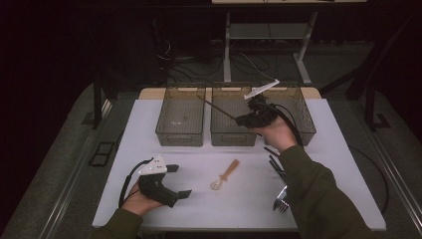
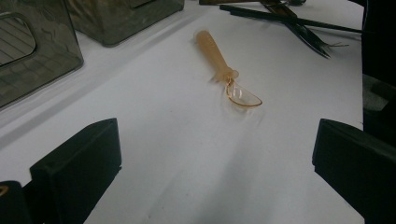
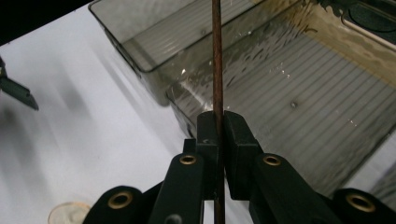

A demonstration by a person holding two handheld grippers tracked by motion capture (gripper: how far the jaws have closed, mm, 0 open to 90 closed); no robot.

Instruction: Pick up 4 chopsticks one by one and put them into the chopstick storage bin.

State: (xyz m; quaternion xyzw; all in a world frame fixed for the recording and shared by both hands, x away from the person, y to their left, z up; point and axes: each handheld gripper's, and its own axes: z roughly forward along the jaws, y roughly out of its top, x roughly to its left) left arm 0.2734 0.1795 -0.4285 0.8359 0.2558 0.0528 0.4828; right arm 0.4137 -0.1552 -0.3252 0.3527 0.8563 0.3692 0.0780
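One thin chopstick point(image 3: 217, 56) sits pinched in my right gripper point(image 3: 218, 122) over the middle bin point(image 1: 234, 135), upper centre; it may pivot and miss. Left gripper point(image 1: 181, 180) jaws spread.

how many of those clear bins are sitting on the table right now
3, side by side in a row along the table's far edge: the left bin, the middle bin, and the right bin, partly behind the right tool, which holds a thin stick over the middle one.

White table point(image 1: 149, 129) carries three bins point(image 1: 181, 117), spoon point(image 1: 225, 175), dark utensils point(image 1: 276, 167).
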